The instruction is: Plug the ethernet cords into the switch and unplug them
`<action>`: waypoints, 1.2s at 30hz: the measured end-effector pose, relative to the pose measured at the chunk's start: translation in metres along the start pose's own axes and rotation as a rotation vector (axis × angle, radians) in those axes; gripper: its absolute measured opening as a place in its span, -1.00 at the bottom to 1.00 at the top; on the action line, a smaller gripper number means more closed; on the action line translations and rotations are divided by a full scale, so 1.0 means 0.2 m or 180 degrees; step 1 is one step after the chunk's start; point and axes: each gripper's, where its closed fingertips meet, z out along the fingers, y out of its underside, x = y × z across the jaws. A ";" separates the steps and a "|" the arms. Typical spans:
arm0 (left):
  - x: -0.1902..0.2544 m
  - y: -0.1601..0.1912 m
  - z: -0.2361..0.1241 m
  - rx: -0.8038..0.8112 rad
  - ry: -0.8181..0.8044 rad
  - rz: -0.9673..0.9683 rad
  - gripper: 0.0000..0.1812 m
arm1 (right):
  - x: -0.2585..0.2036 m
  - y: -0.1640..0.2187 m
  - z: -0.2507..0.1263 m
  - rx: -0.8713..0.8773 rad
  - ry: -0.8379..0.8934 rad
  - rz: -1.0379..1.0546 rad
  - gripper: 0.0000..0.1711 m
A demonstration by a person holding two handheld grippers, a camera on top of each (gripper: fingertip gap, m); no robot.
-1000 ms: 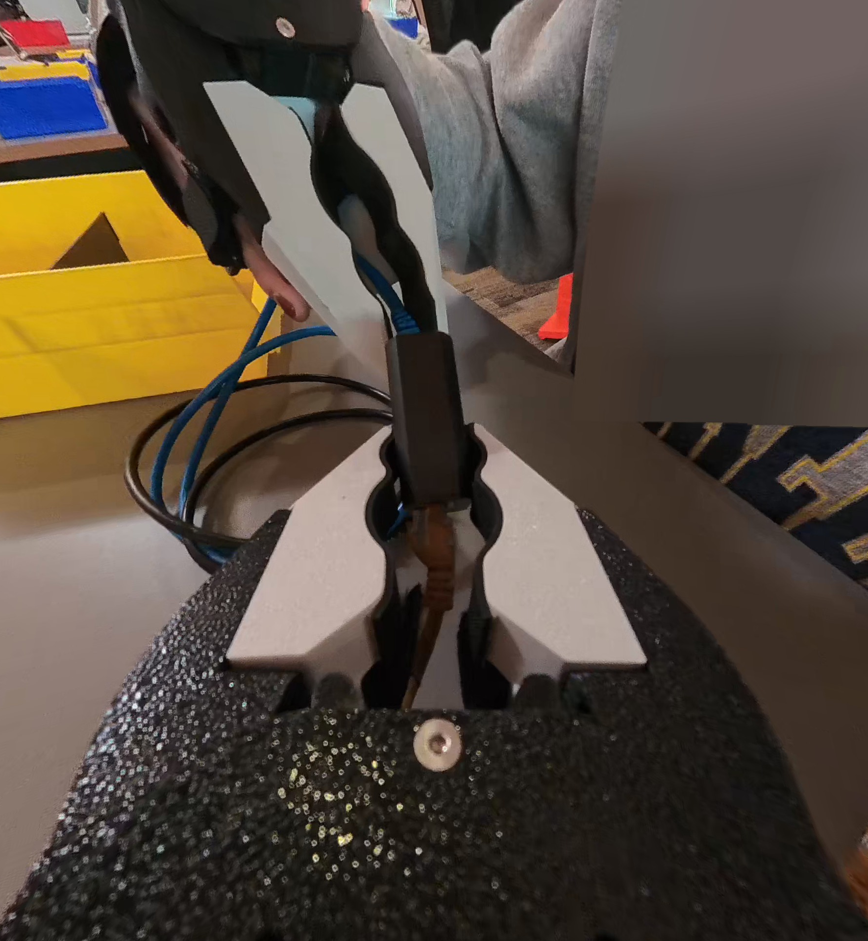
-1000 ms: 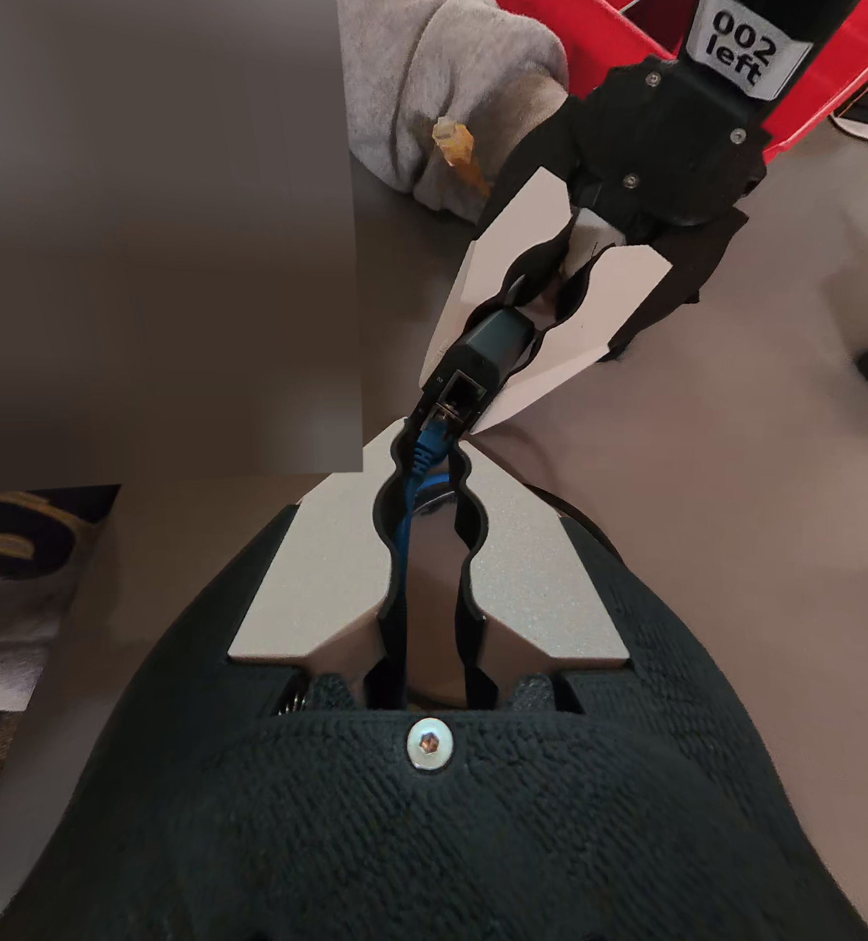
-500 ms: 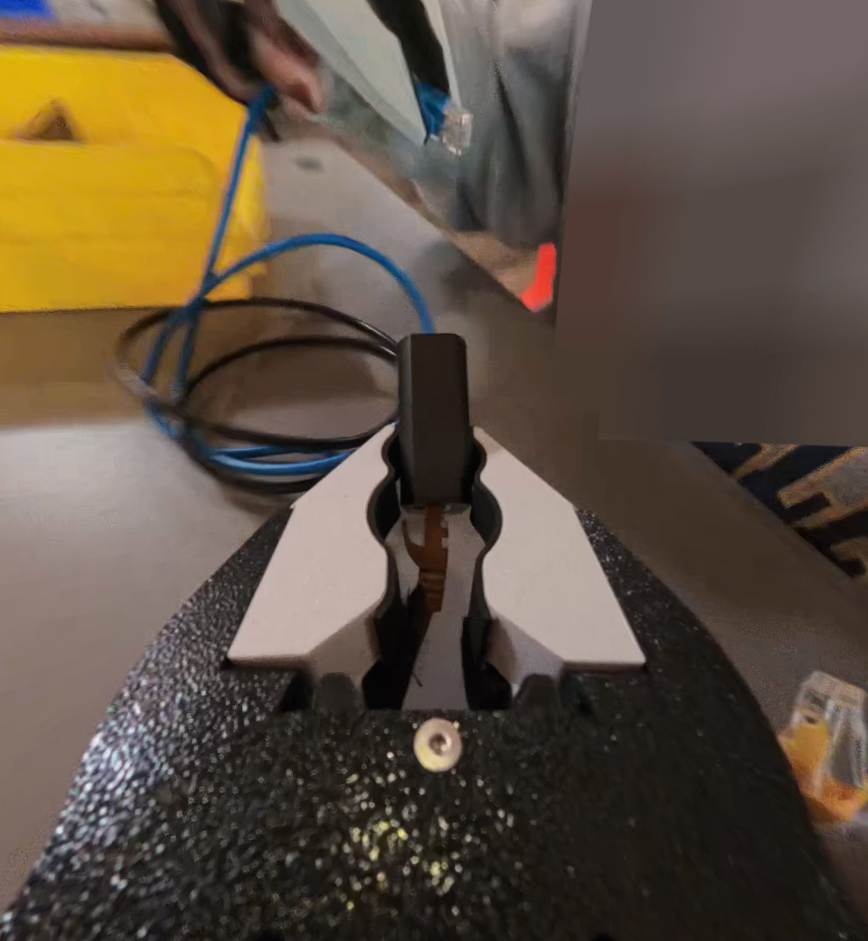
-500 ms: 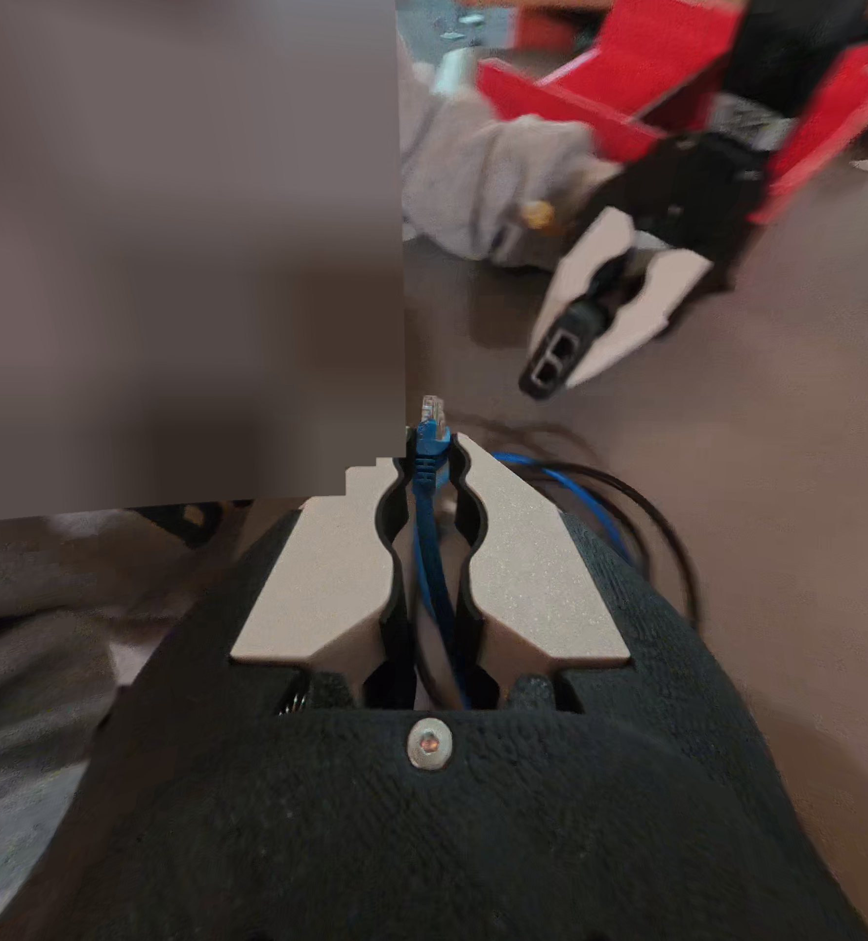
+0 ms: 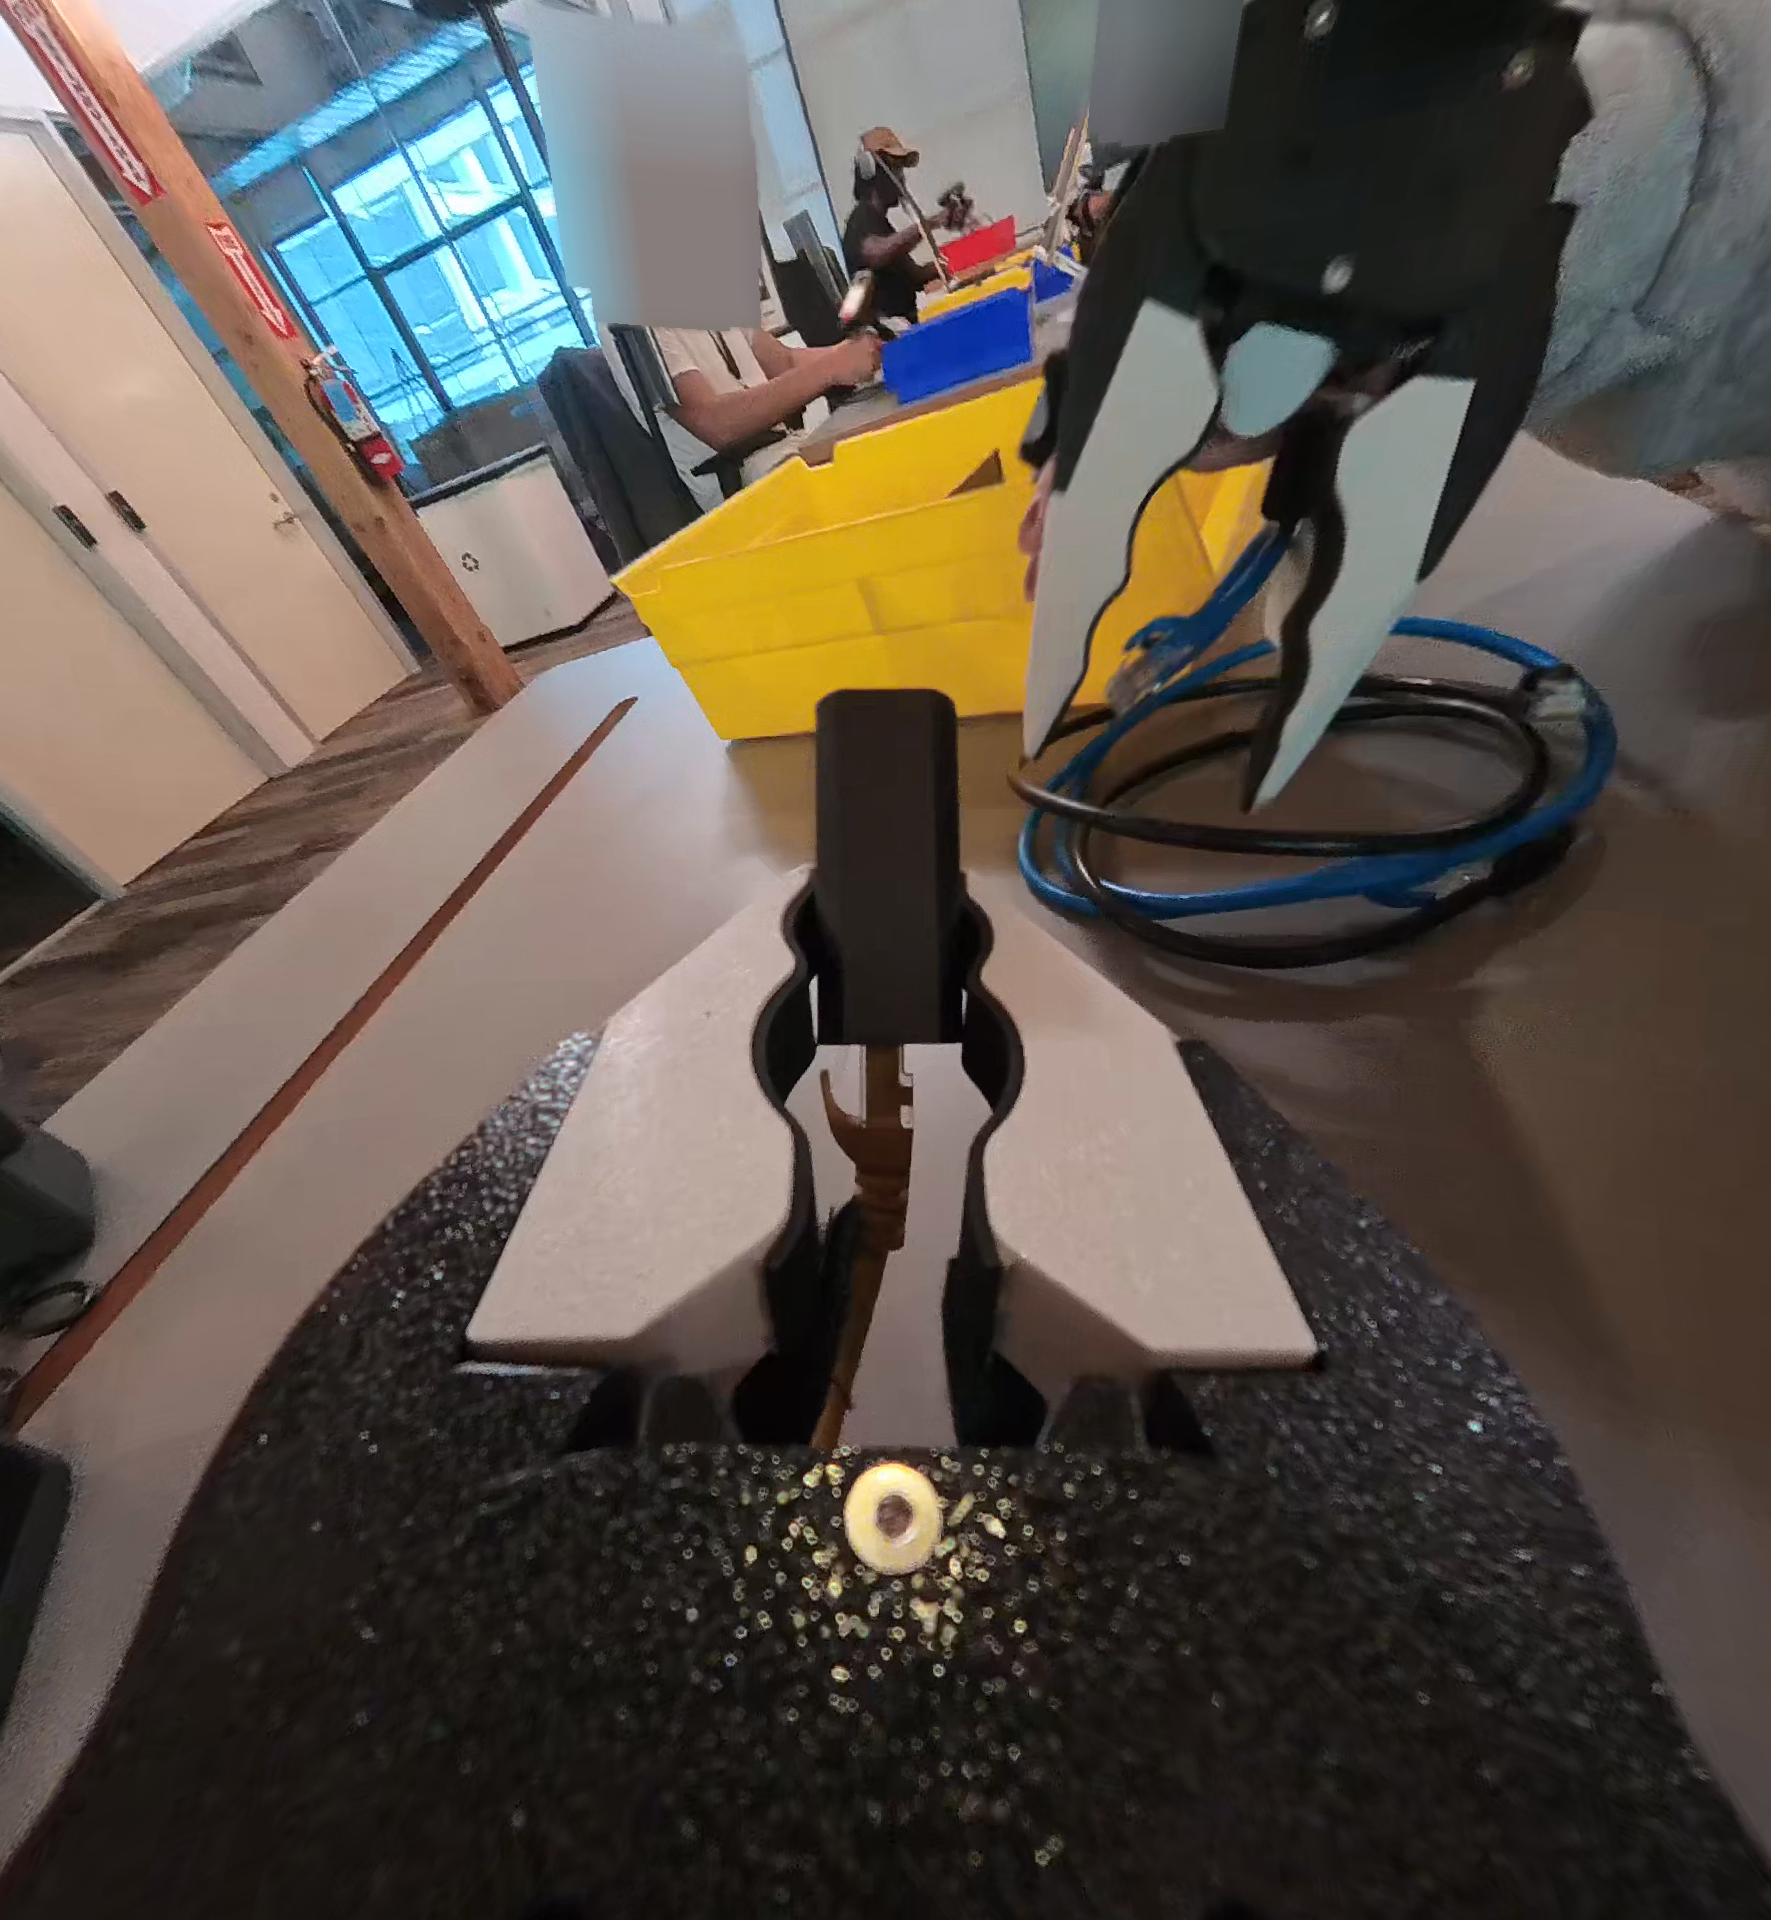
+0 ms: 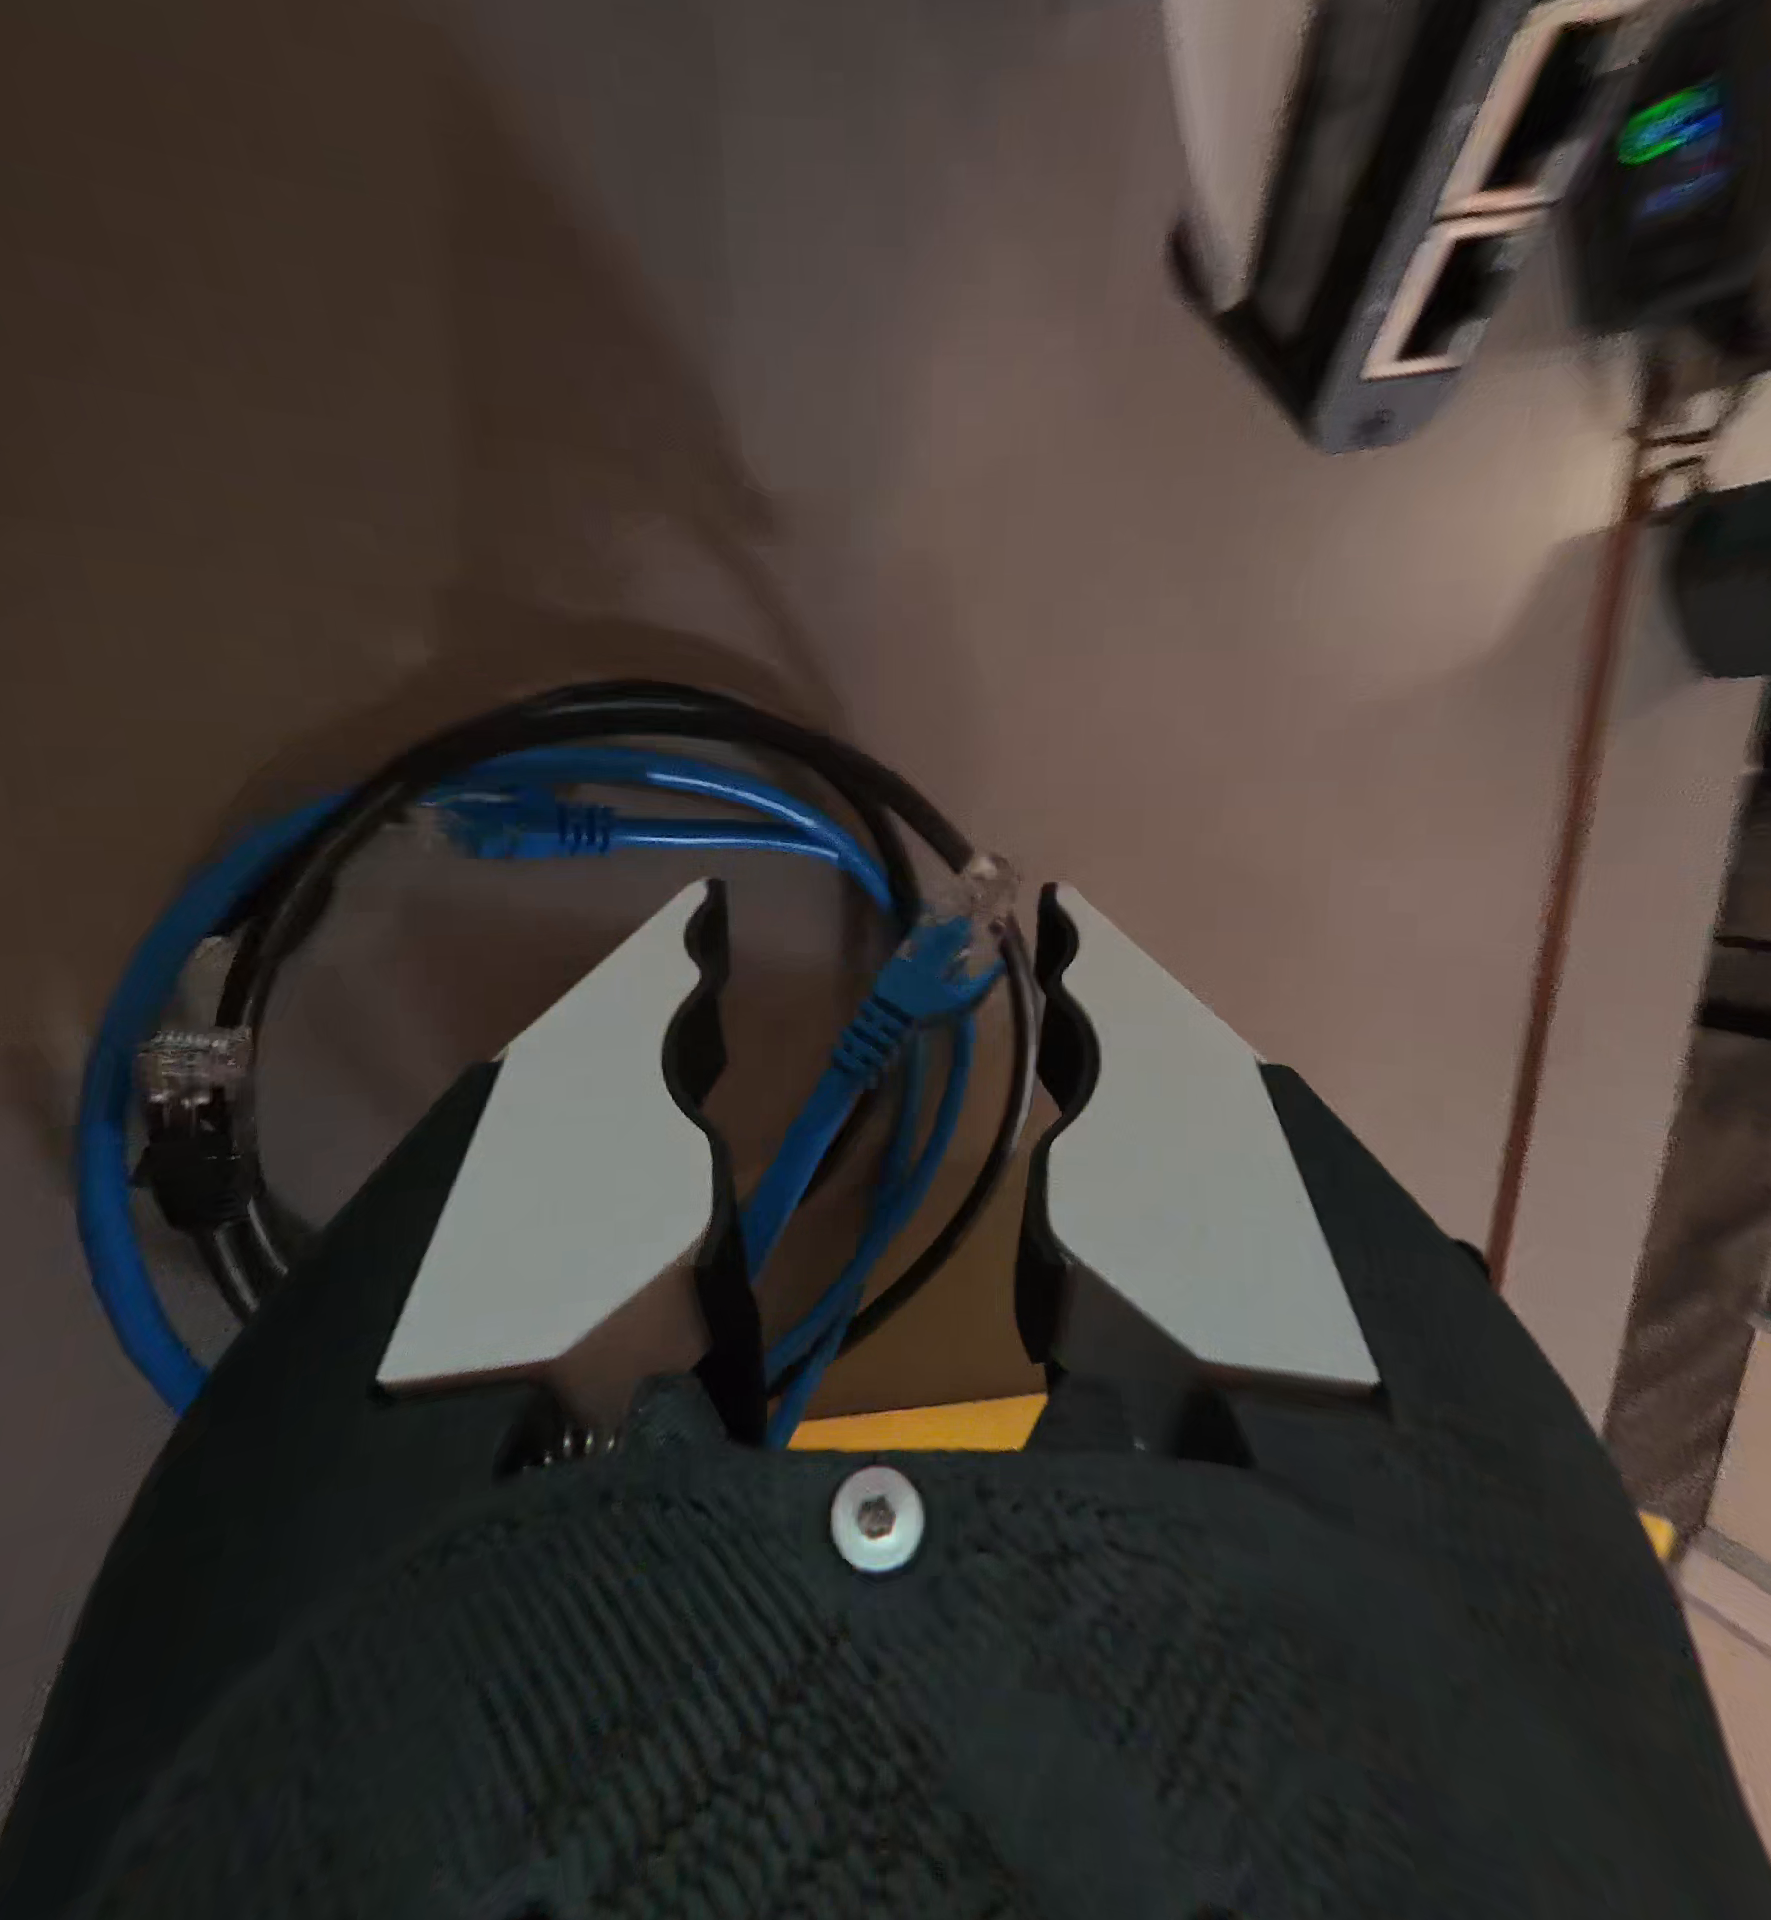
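Left gripper [image 5: 886,935] pinches the switch [image 5: 886,852], right gripper [image 6: 876,904] spread over blue cords [image 6: 902,987]; could grab the wrong plug.

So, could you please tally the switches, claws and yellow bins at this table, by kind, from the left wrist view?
Small black plastic switch: 1
Two-finger claws: 2 (left claw shut on the switch, right claw open)
Yellow plastic bin: 1
Total: 4

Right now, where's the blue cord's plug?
In the right wrist view, the blue cord's plug hangs free between the open right gripper fingers, above the coiled cables on the table.
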 end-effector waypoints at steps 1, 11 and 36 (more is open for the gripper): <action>0.01 0.01 0.01 -0.0035 0.0029 0.0018 -0.77 | -0.02 0.01 0.04 -0.0108 -0.0122 -0.0062 -0.29; 0.05 0.05 0.02 -0.0168 0.0137 0.0149 -0.77 | -0.07 0.05 0.19 -0.0490 -0.1422 0.0316 -0.61; 0.04 0.10 0.03 -0.0282 0.0080 0.0206 -0.76 | 0.66 0.56 -1.58 0.0001 0.2526 0.0849 -0.92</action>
